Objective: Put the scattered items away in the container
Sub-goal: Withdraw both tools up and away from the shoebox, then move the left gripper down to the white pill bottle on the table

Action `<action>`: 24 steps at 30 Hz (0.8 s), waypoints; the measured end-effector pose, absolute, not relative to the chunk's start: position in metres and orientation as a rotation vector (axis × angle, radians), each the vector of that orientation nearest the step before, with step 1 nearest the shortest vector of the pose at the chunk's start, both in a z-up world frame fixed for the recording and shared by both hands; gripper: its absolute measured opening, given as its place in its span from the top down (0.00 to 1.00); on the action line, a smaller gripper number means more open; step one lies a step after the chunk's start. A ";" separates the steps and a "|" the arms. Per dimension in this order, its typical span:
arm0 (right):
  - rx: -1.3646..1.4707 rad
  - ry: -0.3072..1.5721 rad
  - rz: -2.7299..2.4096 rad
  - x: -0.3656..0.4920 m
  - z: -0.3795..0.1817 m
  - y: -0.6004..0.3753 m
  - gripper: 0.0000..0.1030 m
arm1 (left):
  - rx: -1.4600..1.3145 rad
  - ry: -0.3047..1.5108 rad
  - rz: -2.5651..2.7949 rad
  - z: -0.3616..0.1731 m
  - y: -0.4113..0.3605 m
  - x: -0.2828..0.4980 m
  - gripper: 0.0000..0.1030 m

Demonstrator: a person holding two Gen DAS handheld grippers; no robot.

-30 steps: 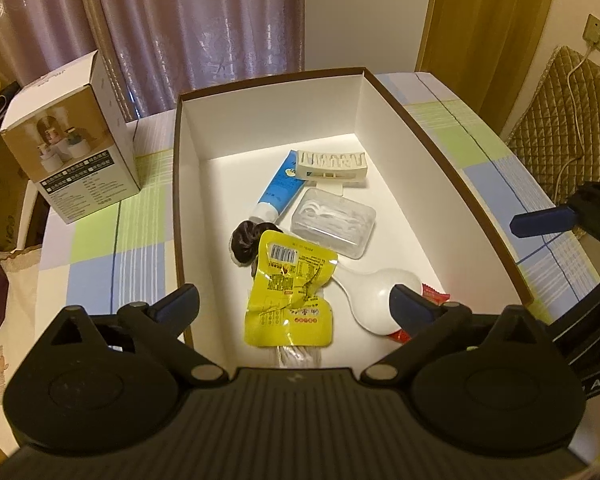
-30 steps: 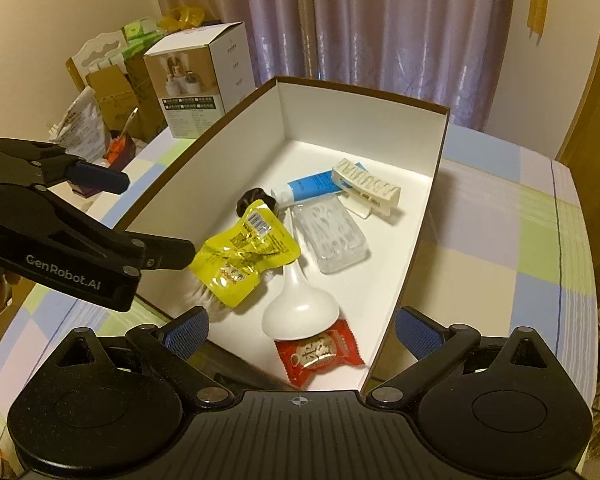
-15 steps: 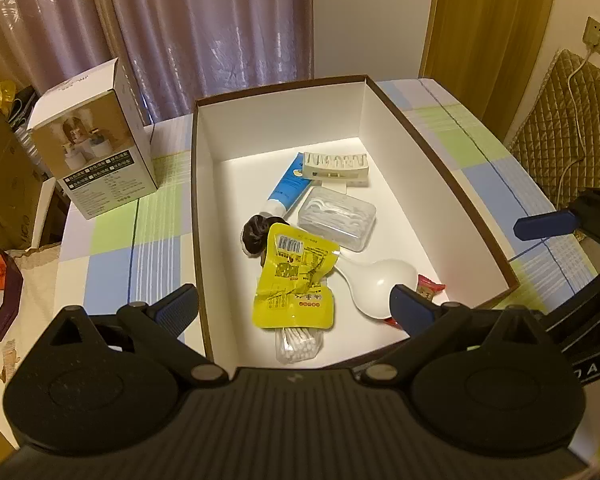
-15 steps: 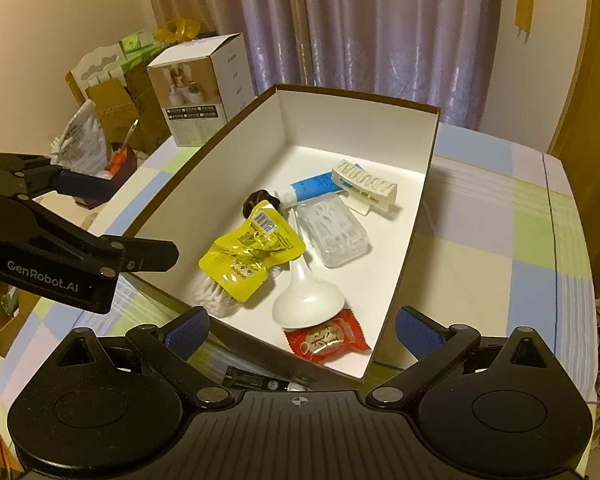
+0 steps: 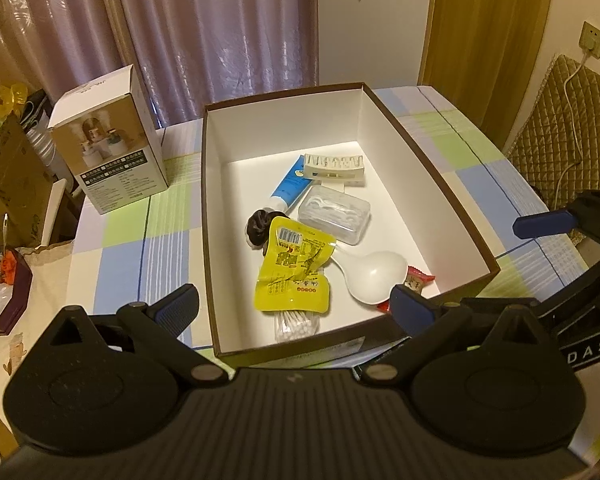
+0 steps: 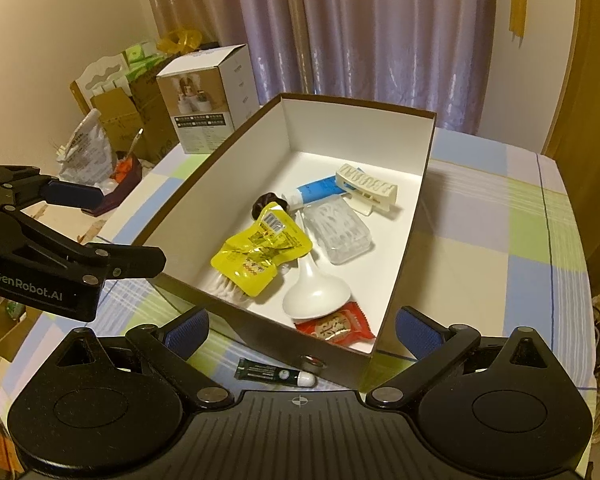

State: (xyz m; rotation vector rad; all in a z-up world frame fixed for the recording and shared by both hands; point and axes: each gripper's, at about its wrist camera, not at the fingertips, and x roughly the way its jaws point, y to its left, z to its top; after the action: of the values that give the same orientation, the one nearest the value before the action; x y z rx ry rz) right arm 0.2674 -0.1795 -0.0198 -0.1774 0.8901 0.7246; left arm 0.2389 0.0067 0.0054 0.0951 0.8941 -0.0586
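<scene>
The brown box (image 5: 284,96) with white walls (image 6: 356,136) stands on the checked tablecloth. Inside lie a yellow packet (image 5: 294,270) (image 6: 260,252), a white spoon (image 5: 374,276), a red wrapper (image 6: 336,326), a clear case (image 5: 334,214), a blue tube (image 5: 288,188), a white rack (image 6: 366,188), a black hair tie (image 5: 258,226) and cotton swabs (image 5: 296,324). A small dark tube with a white cap (image 6: 274,375) lies on the cloth just outside the box's near wall. My left gripper (image 5: 296,308) and right gripper (image 6: 302,328) hover open and empty at the near end.
A white product carton (image 5: 112,156) (image 6: 208,100) stands on the table left of the box. Cardboard boxes and bags (image 6: 112,120) crowd the floor past the left edge. A quilted chair (image 5: 560,128) is on the right. Curtains hang behind.
Both grippers have drawn back and up from the box, so more of the table shows. The small dark tube in front of the box has come into the right wrist view.
</scene>
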 end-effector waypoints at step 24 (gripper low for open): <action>-0.163 0.904 0.728 0.243 -0.027 -0.197 0.00 | 0.074 0.900 -0.031 0.009 0.001 0.201 0.02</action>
State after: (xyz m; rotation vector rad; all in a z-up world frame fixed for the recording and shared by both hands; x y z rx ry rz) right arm 0.2433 -0.1966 -0.0265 -0.1634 0.9043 0.7284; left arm 0.2012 0.0008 0.0088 0.0743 0.9000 -0.0315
